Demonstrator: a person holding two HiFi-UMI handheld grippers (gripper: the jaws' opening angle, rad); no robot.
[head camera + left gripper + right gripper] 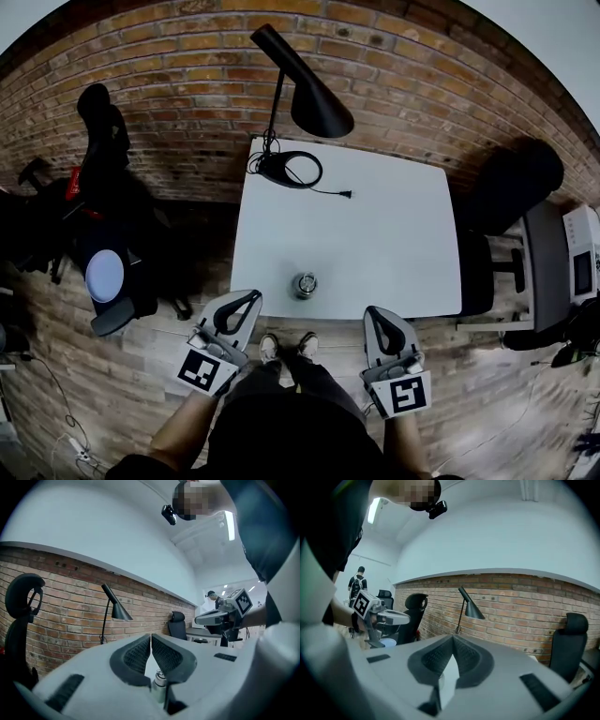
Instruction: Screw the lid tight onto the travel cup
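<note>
A brick wall [394, 66] runs behind a white table [375, 225]. A black lamp [314, 105] stands at the far edge of the table. A black chair [101, 131] stands off to the left. The cup [306, 284] stands near the front edge, well apart from the lamp. The left gripper [253, 296] and the right gripper [372, 312] hang just off that edge, one on each side of the cup, not touching it. Both have their jaws pressed together and hold nothing.
</note>
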